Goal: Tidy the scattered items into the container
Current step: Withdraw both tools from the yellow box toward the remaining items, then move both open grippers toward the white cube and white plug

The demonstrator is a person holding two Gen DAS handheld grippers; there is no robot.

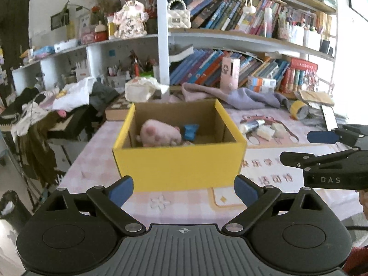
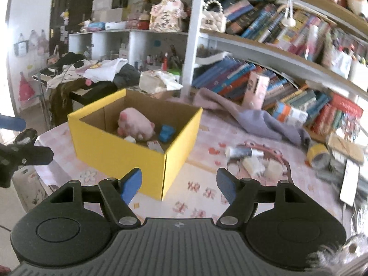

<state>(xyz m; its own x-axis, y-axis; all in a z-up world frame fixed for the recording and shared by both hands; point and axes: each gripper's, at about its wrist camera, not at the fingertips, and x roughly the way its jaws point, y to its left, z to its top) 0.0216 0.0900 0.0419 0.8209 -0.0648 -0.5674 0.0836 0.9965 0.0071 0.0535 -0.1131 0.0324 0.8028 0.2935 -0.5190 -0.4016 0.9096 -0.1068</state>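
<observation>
Both tools gaping, empty, left tool point(image 1: 184, 191), right tool point(image 2: 179, 186), yellow box point(image 1: 179, 161) beyond

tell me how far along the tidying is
Done: the pink plush and blue toy lie in the yellow box. In hand: nothing; left gripper and right gripper are open. Left: the tube and white blocks on the table.
</observation>
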